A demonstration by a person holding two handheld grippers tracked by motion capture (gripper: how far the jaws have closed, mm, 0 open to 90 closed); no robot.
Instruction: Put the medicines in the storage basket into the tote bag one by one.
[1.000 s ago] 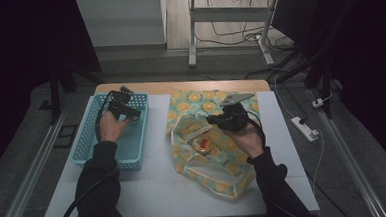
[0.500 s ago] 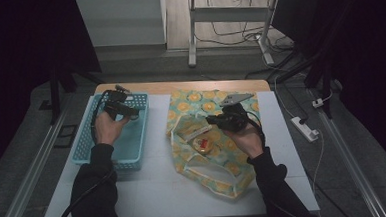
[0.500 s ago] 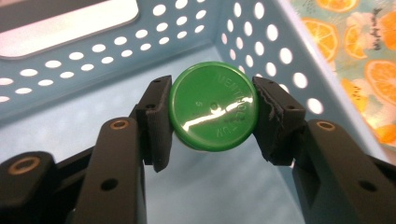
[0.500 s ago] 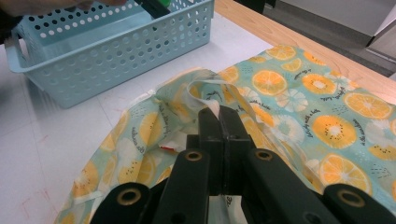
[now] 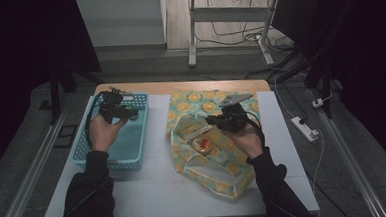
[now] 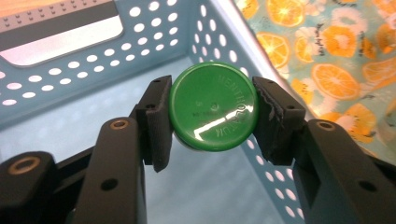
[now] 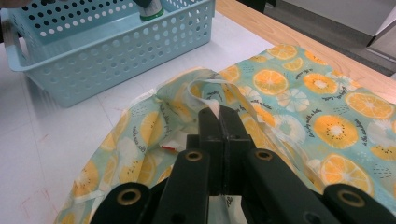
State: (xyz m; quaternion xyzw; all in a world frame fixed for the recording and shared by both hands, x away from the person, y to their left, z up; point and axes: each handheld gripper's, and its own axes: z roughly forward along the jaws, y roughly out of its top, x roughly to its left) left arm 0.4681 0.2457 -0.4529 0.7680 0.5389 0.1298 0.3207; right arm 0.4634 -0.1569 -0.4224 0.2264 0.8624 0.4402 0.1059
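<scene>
The left gripper (image 6: 212, 116) clamps a green-capped bottle (image 6: 214, 105) between its 2 jaws, upright over the far right corner of the perforated blue plastic basket (image 5: 132, 141) — the coming move is likely straight down. The right gripper (image 7: 219, 121), jaws closed, pinches the rim of the soft orange-print fabric bag (image 7: 327, 116) — holding it open at the right.

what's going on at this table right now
A person works with a claw in each hand, unpacking a fruit-print bag. The left claw is shut on a green-capped jar, held over the far right corner of the blue basket. The right claw is shut on the bag's edge, holding its mouth open. Another item, with a red and yellow top, sits inside the bag's mouth.
</scene>
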